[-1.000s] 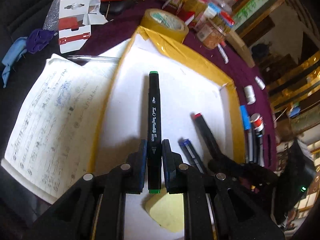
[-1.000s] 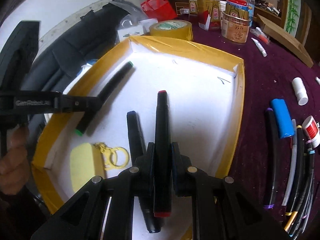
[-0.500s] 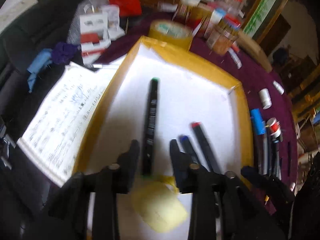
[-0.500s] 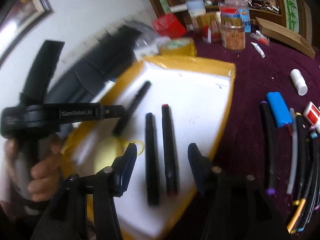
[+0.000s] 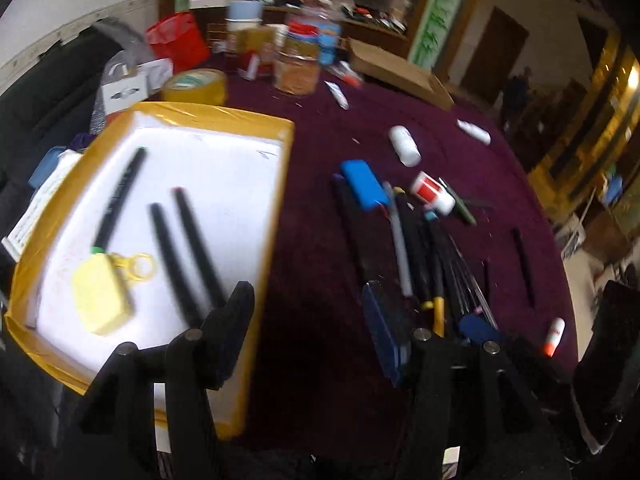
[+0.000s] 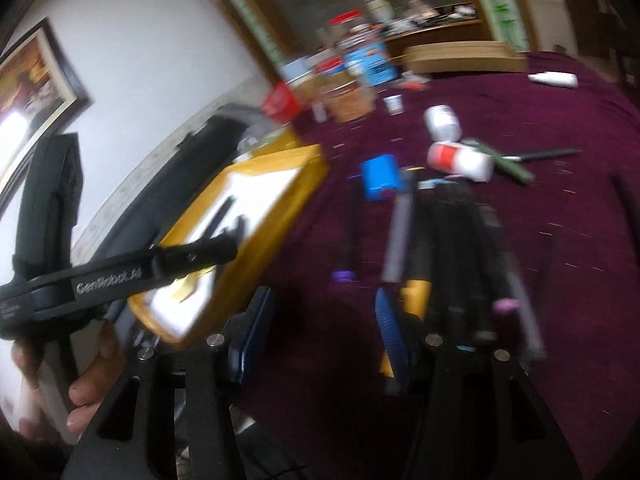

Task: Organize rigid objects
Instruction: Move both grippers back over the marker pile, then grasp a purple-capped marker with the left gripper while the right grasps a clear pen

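A white tray with a yellow taped rim holds three black markers: a green-capped one, a blue-capped one and a red-capped one, plus a yellow block with a key ring. My left gripper is open and empty over the purple cloth just right of the tray. My right gripper is open and empty above the cloth, near a pile of loose pens. The tray shows at left in the right wrist view, with the left gripper's body before it.
A pile of pens and markers, a blue block, a red-and-white bottle and a white bottle lie on the cloth. A tape roll, jars and a cardboard box stand at the back.
Both grippers opened, releasing the green and red markers into the tray, then pulled back and swung right toward the pen pile.
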Available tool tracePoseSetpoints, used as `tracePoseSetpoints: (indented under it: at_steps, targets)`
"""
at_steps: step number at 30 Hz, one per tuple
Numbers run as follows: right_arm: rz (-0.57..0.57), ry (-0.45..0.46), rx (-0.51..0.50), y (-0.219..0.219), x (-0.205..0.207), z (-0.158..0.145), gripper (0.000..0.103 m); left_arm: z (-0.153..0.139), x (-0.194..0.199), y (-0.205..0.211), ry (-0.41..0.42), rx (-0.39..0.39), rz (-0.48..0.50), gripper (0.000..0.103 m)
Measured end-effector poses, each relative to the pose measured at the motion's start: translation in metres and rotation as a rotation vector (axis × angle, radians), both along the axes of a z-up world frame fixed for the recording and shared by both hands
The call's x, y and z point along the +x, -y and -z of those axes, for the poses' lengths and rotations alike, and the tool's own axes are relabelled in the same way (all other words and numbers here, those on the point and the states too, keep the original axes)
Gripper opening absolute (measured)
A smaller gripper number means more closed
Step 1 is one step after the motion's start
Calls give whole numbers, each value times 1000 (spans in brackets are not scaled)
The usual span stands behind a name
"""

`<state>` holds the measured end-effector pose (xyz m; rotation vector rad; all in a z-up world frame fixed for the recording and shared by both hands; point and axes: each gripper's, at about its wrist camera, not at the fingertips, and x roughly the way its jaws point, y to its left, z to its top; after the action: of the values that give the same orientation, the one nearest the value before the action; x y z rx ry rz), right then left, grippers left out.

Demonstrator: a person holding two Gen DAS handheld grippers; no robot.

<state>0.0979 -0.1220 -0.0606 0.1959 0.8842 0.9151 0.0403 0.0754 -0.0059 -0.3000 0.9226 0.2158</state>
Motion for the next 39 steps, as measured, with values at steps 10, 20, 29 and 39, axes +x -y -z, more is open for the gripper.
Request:
tracePoseSetpoints:
  at_steps: [10, 20, 29, 39]
  targets:
    - [33, 7, -81, 14, 13, 8, 48, 15, 12, 26, -45, 0, 46, 55]
    - [97, -65, -125, 7, 33, 14, 39, 20, 6, 0, -39, -78, 43, 55]
    - [213, -81, -164, 32, 68, 17, 31, 16, 21, 17, -30, -48, 110, 55]
    - [168, -42, -281, 37, 77, 30, 11, 40, 83, 35, -141, 77, 136, 30]
